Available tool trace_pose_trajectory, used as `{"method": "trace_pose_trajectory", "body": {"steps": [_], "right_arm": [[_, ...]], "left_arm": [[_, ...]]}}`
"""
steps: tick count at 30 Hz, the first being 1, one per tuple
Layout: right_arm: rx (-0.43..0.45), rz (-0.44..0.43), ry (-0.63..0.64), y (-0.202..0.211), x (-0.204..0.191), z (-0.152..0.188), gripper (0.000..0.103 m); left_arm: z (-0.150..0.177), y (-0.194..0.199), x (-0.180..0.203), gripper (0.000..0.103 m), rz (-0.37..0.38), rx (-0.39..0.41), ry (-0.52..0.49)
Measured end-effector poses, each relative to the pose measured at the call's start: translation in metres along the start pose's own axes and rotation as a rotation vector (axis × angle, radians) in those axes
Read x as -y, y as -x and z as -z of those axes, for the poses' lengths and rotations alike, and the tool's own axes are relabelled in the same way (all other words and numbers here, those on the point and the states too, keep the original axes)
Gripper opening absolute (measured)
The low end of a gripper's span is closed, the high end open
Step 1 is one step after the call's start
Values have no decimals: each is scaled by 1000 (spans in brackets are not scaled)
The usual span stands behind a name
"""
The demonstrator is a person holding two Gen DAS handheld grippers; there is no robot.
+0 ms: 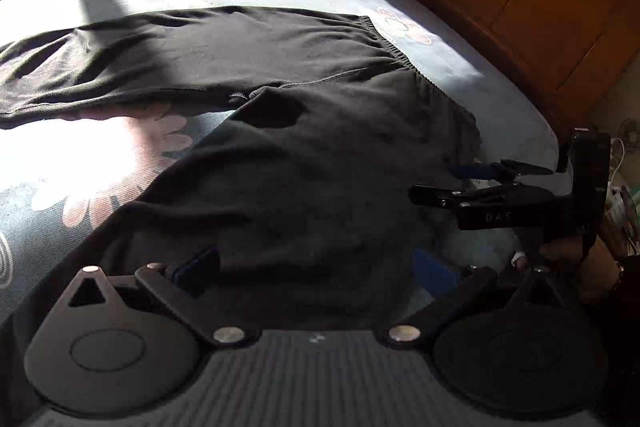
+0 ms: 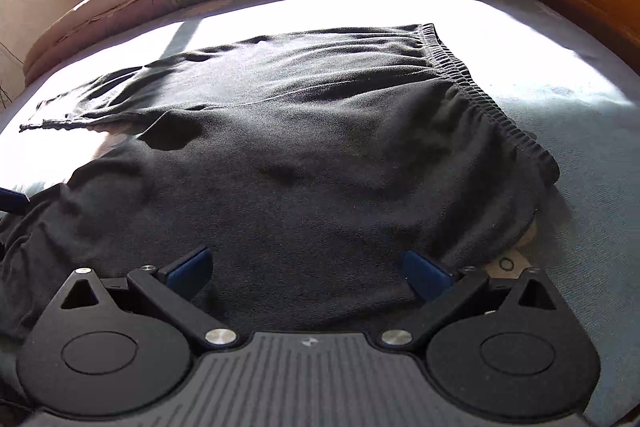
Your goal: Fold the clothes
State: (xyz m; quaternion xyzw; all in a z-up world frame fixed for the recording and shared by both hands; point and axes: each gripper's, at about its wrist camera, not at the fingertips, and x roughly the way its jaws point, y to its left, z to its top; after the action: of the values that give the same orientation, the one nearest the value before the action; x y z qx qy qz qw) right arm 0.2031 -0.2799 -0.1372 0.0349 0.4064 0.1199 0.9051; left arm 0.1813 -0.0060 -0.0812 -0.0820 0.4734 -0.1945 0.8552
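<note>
As we look along the left gripper (image 1: 316, 273), its blue fingers (image 1: 200, 267) stand spread wide over the black trousers (image 1: 304, 163) lying on the flowered bed sheet (image 1: 120, 147). From the right wrist, our right gripper (image 2: 308, 271) likewise gapes apart above the trousers' near edge, gripping nothing.
</note>
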Motion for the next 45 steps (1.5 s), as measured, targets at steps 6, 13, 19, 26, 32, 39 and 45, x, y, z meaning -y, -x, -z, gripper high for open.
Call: {"method": "trace_pose_trajectory", "body": {"steps": [6,13,19,26,32,39,45], "right_arm": [[24,-1,3,0,1,4,103],[32,35,75,-2,-6,9,103],[33,36,82,-2,-6,9,103],[11,26,132,2,-7,6,103],[98,-58,156,14,6,-34,103],[-10,-145,168,-45,22,-88,103],[-117,-182,61,-65,37,-95,103]], "left_arm": [[29,-4,-24,102,-8,47,89],[31,-3,-32,102,30,91,155],[37,-4,-26,102,18,118,86],[-2,-7,-12,102,1,141,26],[-44,-10,1,102,-5,167,-24],[-128,-72,-22,102,25,146,-110],[-164,-120,-45,102,43,12,-63]]}}
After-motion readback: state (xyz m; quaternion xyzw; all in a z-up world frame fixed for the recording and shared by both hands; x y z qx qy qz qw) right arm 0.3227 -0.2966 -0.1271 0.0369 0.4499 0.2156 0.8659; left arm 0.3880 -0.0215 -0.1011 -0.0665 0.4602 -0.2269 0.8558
